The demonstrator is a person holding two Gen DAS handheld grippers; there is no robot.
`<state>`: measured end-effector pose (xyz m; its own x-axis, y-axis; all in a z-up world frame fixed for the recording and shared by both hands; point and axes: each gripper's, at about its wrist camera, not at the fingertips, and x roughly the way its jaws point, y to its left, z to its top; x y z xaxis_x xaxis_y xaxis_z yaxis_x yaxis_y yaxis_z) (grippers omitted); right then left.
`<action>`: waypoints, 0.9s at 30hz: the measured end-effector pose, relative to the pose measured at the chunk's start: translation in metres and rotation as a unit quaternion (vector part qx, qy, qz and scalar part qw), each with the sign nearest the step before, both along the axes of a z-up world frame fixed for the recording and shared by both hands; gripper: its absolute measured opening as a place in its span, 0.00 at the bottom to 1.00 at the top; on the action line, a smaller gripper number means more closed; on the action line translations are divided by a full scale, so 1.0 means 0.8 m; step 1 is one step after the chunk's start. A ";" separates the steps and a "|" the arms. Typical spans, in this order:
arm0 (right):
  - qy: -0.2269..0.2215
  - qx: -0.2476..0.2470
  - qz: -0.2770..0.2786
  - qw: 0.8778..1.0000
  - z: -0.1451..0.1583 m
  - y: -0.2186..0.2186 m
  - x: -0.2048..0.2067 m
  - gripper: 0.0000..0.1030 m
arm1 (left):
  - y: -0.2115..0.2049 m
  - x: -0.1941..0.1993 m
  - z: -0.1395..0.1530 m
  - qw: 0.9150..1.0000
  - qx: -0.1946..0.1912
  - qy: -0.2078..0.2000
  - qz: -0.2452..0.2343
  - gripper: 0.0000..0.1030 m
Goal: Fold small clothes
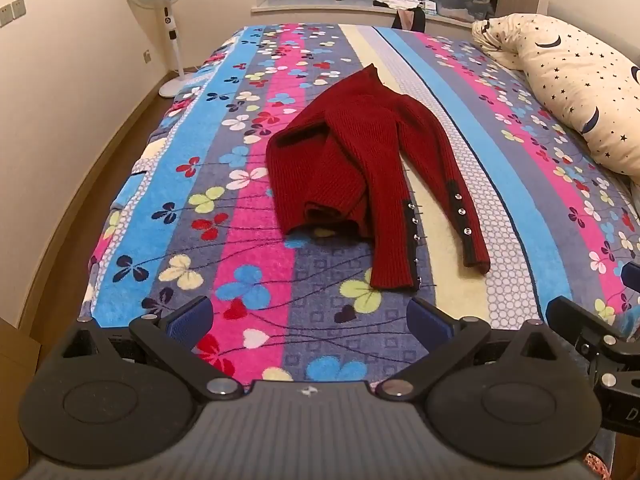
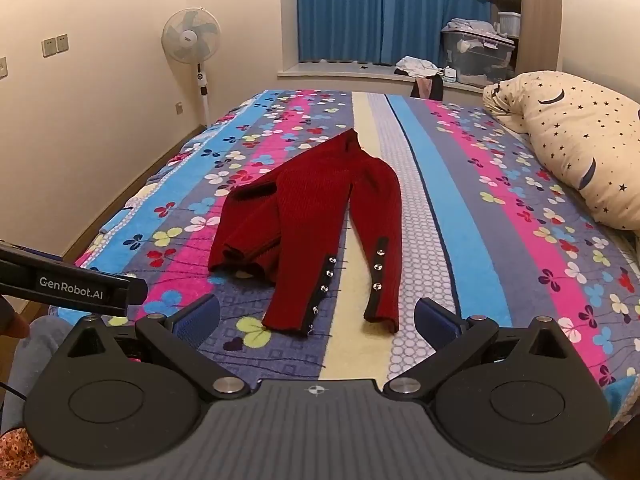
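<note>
While both grippers (image 1: 310,314) gape, prob. empty

A home bedroom — a bed under a striped floral blanket (image 1: 248,184), a star-print duvet (image 1: 580,92) bundled at its side, a standing fan (image 2: 192,40), blue curtains (image 2: 360,8) — storage bins (image 2: 476,54) by the window.
</note>
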<state>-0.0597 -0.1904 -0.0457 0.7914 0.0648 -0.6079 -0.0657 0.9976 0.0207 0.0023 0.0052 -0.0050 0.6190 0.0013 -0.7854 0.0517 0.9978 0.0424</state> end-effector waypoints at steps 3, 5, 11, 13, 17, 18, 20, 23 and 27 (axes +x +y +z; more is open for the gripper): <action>0.001 0.003 0.000 1.000 0.001 0.003 0.002 0.99 | -0.001 0.000 0.000 1.000 0.001 0.000 0.001 1.00; 0.001 0.000 0.002 1.000 0.000 0.008 0.005 0.99 | -0.001 0.000 -0.001 1.000 0.002 0.000 0.001 1.00; -0.001 0.004 0.005 1.000 0.008 -0.002 0.006 0.99 | -0.007 0.001 0.000 1.000 0.003 0.000 0.002 1.00; 0.000 0.003 0.005 1.000 0.008 -0.001 0.006 0.99 | -0.007 0.002 0.000 1.000 0.002 0.000 0.001 1.00; 0.000 0.003 0.006 1.000 0.008 -0.002 0.006 0.99 | -0.007 0.002 0.002 1.000 0.002 0.000 0.001 1.00; 0.000 0.003 0.006 1.000 0.008 -0.001 0.007 0.99 | -0.007 0.003 0.002 1.000 0.003 0.000 0.001 1.00; 0.000 0.004 0.005 1.000 0.007 -0.002 0.006 0.99 | -0.007 0.002 0.002 1.000 0.002 0.000 0.001 1.00; 0.000 0.004 0.005 1.000 0.007 0.000 0.007 0.99 | -0.008 0.002 0.002 1.000 0.003 0.000 0.002 1.00; 0.000 0.004 0.005 1.000 0.007 -0.001 0.006 0.99 | -0.008 0.002 0.002 1.000 0.003 0.000 0.001 1.00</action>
<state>-0.0545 -0.1910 -0.0400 0.7904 0.0778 -0.6077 -0.0758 0.9967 0.0291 0.0039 -0.0010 -0.0037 0.6193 0.0079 -0.7851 0.0490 0.9976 0.0487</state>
